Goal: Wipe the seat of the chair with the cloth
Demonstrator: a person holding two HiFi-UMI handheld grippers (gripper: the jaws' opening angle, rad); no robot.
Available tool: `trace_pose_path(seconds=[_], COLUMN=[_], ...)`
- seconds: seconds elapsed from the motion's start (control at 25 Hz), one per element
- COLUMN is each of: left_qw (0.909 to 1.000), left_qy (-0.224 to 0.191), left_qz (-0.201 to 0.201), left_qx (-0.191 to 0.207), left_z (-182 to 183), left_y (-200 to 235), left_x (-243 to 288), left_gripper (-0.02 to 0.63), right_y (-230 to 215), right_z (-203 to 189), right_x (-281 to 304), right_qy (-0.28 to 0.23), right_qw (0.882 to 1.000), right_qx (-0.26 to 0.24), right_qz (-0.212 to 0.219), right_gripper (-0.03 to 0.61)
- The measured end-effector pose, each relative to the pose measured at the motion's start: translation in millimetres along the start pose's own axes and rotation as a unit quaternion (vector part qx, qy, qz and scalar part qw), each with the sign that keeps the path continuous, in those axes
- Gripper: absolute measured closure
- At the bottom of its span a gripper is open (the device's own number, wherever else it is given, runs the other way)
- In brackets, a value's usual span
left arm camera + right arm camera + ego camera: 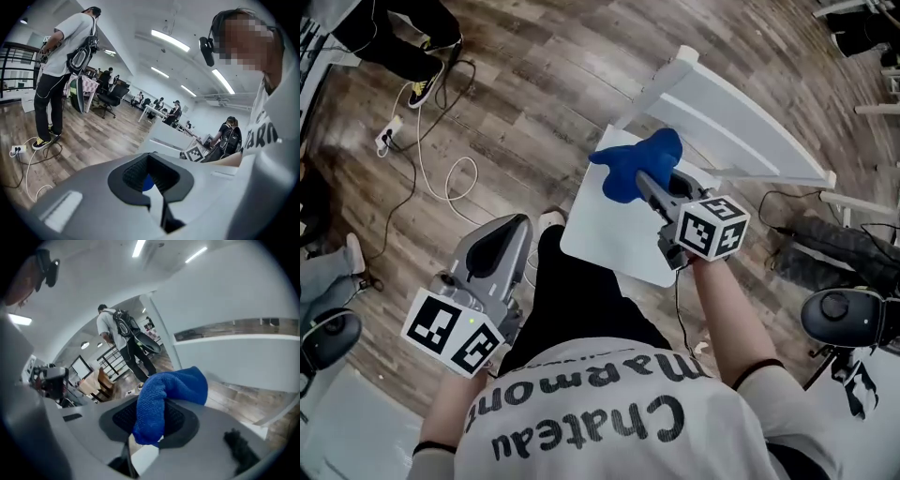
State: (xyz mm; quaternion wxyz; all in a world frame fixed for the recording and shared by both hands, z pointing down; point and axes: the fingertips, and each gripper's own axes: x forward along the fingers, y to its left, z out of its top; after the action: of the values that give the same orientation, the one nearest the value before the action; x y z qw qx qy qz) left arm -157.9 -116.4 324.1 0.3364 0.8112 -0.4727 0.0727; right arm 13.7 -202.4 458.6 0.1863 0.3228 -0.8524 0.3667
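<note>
Head view: a white chair point(741, 127) stands on a wood-plank floor point(534, 84), its smooth, flat seat point(600, 234) with rounded corners lying just beyond the wearer's knees, its slatted back on the far right. The right gripper point(654, 185) reaches over the seat from the near right, its jaws closed on a blue cloth point(637, 164), a soft, nubby terry bunched into a lump over the seat's far edge; whether it presses on the seat I cannot tell. In the right gripper view the cloth point(164, 394) is pinched between the black ribbed pads of the right gripper point(150, 420) and flops up and over them, hiding part of the pale wall behind. The left gripper point(508, 232) hangs at the near left, well apart from the seat, grey and smooth-shelled. In its own view, the left gripper point(150, 180) has its jaws drawn together but for a thin slit and holds nothing. On the floor at the far left a white cable point(441, 178) loops from a power strip point(389, 134), near a bystander's black and yellow shoe point(424, 86). In the left gripper view a person point(65, 51) stands with a backpack, with a black office chair point(110, 98) beyond.
</note>
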Motion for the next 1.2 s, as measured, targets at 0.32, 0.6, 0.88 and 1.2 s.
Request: trace_pose_path(seconds=[0.32, 0.6, 0.88, 1.2], left_qw=[0.9972, 0.9938, 0.9908, 0.9881], left_qy=[0.034, 0.067, 0.089, 0.091], left_qz=[-0.051, -0.068, -0.091, -0.116], left_qx=[-0.043, -0.056, -0.045, -0.044], left_z=[-30.6, -50.4, -57.8, -63.1], left_y=[40.5, 73.7, 86.6, 81.0], left_x=[51.2, 92.3, 118.9, 140.3], left_gripper=[0.606, 0.607, 0.607, 0.607], right_y=[-52.3, -111.6, -110.2, -116.3], right_z=[-78.4, -129.4, -136.6, -137.5], right_x=[102.6, 152.9, 179.9, 181.5], right_qy=[0.12, 0.288, 0.371, 0.361], right_qw=[0.993, 0.939, 0.832, 0.897], right_qx=[0.001, -0.118, -0.364, -0.187], right_qz=[-0.013, -0.145, -0.193, -0.172], right_gripper=[0.472, 0.465, 0.477, 0.465])
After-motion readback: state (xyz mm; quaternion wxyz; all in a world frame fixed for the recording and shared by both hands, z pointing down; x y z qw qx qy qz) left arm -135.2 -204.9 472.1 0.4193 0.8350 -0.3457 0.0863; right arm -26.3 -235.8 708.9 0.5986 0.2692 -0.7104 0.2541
